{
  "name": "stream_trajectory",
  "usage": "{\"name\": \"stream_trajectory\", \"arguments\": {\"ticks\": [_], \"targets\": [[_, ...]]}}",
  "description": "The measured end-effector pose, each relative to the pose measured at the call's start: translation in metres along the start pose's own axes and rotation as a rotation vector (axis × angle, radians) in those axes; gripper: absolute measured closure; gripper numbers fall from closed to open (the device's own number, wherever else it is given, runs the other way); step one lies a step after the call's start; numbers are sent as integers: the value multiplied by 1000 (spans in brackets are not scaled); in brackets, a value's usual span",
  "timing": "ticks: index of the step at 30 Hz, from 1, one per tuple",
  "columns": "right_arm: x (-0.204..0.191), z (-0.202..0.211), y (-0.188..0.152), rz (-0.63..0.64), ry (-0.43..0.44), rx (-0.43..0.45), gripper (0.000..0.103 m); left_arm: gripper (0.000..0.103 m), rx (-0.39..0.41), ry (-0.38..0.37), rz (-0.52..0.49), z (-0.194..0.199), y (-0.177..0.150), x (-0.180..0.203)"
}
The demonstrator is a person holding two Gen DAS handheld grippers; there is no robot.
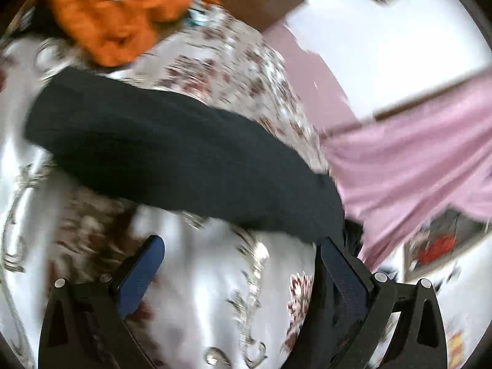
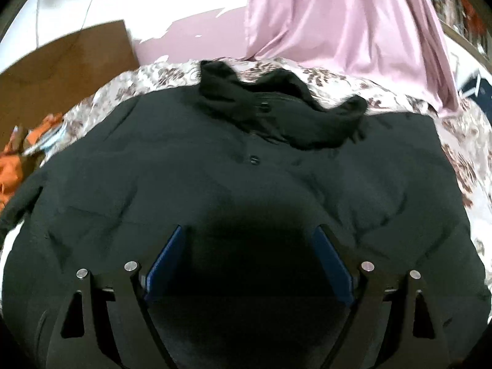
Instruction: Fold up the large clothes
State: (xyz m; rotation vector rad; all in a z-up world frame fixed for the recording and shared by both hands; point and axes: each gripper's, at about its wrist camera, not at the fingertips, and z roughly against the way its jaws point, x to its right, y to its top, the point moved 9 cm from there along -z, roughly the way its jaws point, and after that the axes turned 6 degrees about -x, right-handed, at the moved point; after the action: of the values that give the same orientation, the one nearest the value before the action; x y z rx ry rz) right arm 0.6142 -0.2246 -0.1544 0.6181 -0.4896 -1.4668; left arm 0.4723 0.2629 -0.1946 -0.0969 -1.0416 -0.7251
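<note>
- While the right gripper (image 2: 249, 261) hangs low over the black padded jacket (image 2: 215, 190), its jaws stand spread wide, and only the dark cloth of the jacket shows in the gap between the blue pads (image 2: 164, 264); the pads do not press on it.
- The jacket lies flat on a floral bedspread (image 2: 461, 169) and fills most of the right wrist view, with its front placket and a round snap button (image 2: 253, 159) running toward the far side.
- Its hood or collar (image 2: 276, 107) lies crumpled at the far end of the jacket, near a hanging pink satin curtain (image 2: 338, 15).
- At the far left of this view, an orange garment (image 2: 12, 169) lies beside the jacket on the bedspread, and a brown wooden panel (image 2: 61, 67) stands behind it.
- The left gripper (image 1: 243, 264) also has its jaws spread apart; the picture is blurred.
- A long black part of the jacket (image 1: 184, 156), perhaps a sleeve, stretches across the left wrist view from far left to near right, and its end reaches the right finger (image 1: 341, 270); I cannot tell if it touches the pad or only passes behind it.
- The gap between these fingers shows only the bedspread (image 1: 200, 276), and the orange garment (image 1: 117, 15) lies at the far left.
</note>
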Motion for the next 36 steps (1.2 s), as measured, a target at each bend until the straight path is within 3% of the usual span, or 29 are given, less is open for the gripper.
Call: {"name": "stream_trajectory", "arguments": {"ticks": [3,7,11,13,17,18,21,25,28,32,36], "targets": [[-20,-11,2,43,-15,-33,21,1,36,-54,103,3,15,-15],[-18,-10,-1,61,-38,-52,19,1,71,-49,218,-6,34,-35],[-13,-11,-8,35,-47,-53,12,3,115,-45,255,-12,46,-42],[-10,-10,-10,37,-44,-49,11,14,152,-19,251,-8,53,-45],[-9,-1,-9,45,-42,-52,11,69,201,50,205,2,66,-40],[-10,5,-9,53,-33,-47,11,83,222,55,169,7,71,-34],[-12,21,-8,86,-15,-32,11,93,273,60,42,20,85,-1],[-11,51,-6,112,14,-5,11,94,319,39,-191,39,96,81],[-5,67,-6,108,15,-7,11,94,336,20,-413,50,89,164],[6,90,-5,86,26,17,11,95,324,-19,-651,52,57,256],[25,114,-3,53,39,46,11,95,281,-69,-804,42,12,319]]}}
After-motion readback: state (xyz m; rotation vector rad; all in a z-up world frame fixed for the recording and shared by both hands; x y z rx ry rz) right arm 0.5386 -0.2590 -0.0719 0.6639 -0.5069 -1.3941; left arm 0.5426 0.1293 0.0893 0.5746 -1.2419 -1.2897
